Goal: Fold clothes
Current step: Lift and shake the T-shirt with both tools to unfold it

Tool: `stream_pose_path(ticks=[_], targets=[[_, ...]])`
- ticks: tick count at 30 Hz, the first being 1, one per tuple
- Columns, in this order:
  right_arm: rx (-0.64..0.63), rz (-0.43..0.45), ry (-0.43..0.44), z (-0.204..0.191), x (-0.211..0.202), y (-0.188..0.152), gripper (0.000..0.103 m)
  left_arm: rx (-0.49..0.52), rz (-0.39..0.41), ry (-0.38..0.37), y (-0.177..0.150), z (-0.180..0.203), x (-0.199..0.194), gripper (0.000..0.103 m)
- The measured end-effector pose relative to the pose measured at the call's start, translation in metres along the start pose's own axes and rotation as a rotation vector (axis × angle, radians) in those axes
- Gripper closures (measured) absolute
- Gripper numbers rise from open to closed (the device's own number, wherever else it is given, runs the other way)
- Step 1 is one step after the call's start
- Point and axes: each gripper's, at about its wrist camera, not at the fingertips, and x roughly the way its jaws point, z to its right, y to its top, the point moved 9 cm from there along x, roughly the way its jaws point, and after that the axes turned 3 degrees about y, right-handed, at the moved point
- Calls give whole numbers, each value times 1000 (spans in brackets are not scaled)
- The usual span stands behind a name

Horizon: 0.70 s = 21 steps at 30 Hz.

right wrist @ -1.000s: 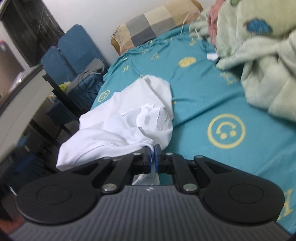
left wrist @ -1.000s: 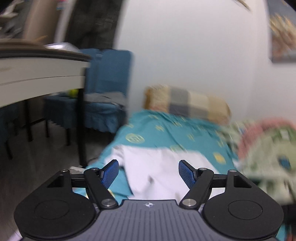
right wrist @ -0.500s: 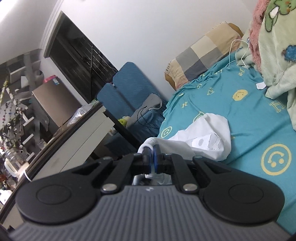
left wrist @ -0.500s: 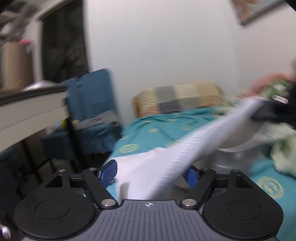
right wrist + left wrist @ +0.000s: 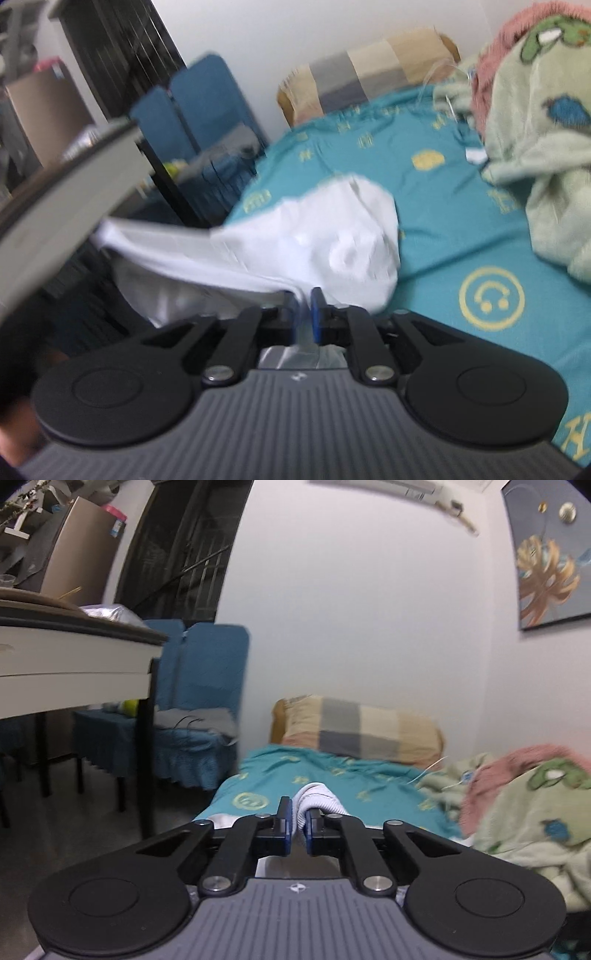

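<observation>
A white garment (image 5: pixel 317 243) is lifted off the teal bed sheet (image 5: pixel 461 206), stretched to the left toward the bed's edge. My right gripper (image 5: pixel 303 306) is shut on one edge of the garment. My left gripper (image 5: pixel 298 821) is shut on a ribbed white edge of the same garment (image 5: pixel 317 799), which bulges up between the blue pads. In the left wrist view the rest of the garment is hidden below the gripper body.
A checked pillow (image 5: pixel 362 727) lies at the bed's head. A green and pink blanket (image 5: pixel 532 805) is heaped on the right of the bed. A white desk (image 5: pixel 74 664) and a blue chair (image 5: pixel 199 709) stand left of the bed.
My left gripper was open above the garment and has shut on its ribbed edge. My right gripper stayed shut and lifted the garment, which now stretches between both.
</observation>
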Motion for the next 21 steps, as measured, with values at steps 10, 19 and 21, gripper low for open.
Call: stream_pose_path(ticks=[10,19,21], targets=[[-74,127,-120,-1,-14,12,95,-113,-31,20,9,-18,1,96],[5,254,144,-20,-46,53,96,-159,-200,17,-19,-33,28,53],[6,258,182,-26,-48,55,96,-138,-225,9,-27,-27,31,42]])
